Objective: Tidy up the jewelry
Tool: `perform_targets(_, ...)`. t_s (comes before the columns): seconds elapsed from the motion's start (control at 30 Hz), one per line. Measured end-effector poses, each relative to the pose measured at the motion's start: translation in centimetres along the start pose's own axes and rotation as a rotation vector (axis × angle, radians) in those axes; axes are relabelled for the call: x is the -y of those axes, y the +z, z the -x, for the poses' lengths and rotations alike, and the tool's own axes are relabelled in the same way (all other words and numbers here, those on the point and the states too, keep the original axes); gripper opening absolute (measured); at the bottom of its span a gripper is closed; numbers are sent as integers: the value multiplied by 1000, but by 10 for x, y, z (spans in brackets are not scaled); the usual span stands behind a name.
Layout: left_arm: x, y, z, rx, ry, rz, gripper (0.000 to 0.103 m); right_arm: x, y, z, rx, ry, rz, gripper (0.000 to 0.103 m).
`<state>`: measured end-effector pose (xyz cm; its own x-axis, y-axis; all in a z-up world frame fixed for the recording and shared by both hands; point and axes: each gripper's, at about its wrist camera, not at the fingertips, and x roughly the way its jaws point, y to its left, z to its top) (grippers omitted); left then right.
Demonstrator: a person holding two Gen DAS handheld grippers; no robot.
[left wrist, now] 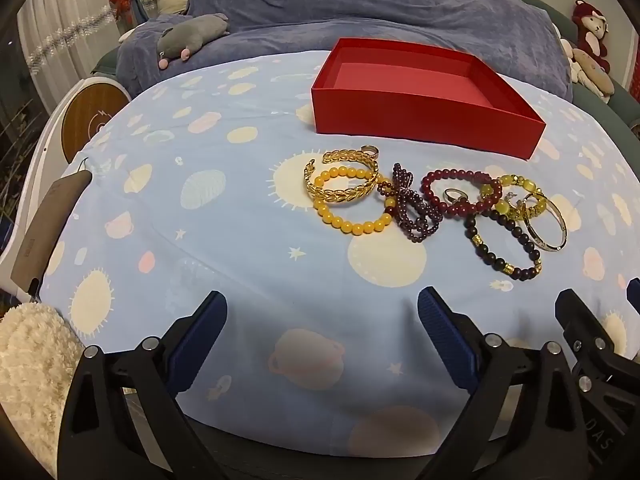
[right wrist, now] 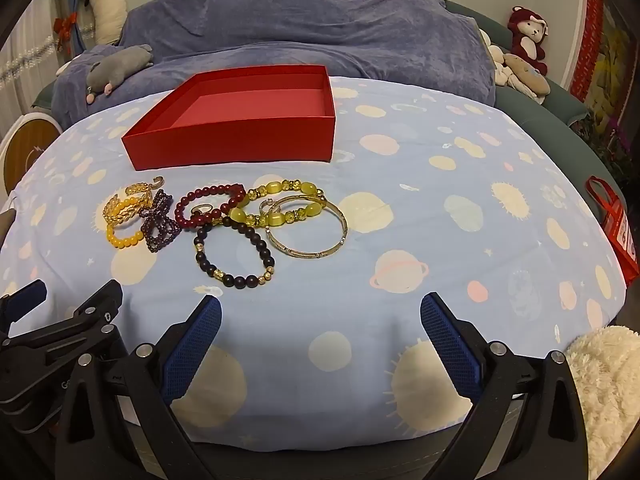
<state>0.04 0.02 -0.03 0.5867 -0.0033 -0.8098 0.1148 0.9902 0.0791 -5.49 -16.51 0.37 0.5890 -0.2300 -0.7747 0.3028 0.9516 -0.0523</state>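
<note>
An empty red box (left wrist: pixel 424 120) (right wrist: pixel 236 148) stands on a blue planet-print cloth. In front of it lies a jumble of jewelry: a gold leaf bangle (left wrist: pixel 340 196) (right wrist: pixel 120 210), a yellow bead bracelet (left wrist: pixel 352 226) (right wrist: pixel 122 240), a dark purple bead string (left wrist: pixel 416 208) (right wrist: pixel 160 224), a red bead bracelet (left wrist: pixel 460 208) (right wrist: pixel 208 216), a small ring (left wrist: pixel 454 195), a black bead bracelet (left wrist: pixel 504 248) (right wrist: pixel 236 256), a yellow-green stone bracelet (right wrist: pixel 276 204) and a thin metal bangle (left wrist: pixel 548 228) (right wrist: pixel 308 232). My left gripper (left wrist: pixel 322 312) and right gripper (right wrist: pixel 320 312) hover open and empty, nearer than the pile.
A blue-purple blanket with a grey plush toy (left wrist: pixel 188 38) lies behind the cloth. Red plush toys (right wrist: pixel 528 36) sit at the far right. A red bag (right wrist: pixel 612 224) hangs off the right edge, a round wooden-topped stand (left wrist: pixel 92 116) is at the left, and a fluffy white sleeve (right wrist: pixel 608 384) shows low.
</note>
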Motion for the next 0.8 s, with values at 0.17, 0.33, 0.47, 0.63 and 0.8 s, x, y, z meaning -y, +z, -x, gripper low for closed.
perform_targets(0.17,1,-1,2,15,12,-2,92,0,0,1,4,0,0,96)
perform_targets(0.33,0,-1,2,5,2,1,92,0,0,1,7,-1,0,96)
perform_targets(0.47,-1,1,2,-4,-7,-1,92,0,0,0,5,-1,0,96)
perform_targets(0.63,0,1,1,3,0,-1,92,1,0,0,6,0,0,96)
perform_targets(0.8,1,0,4,15,11,-3,92,1,0,0,4,0,-1,96)
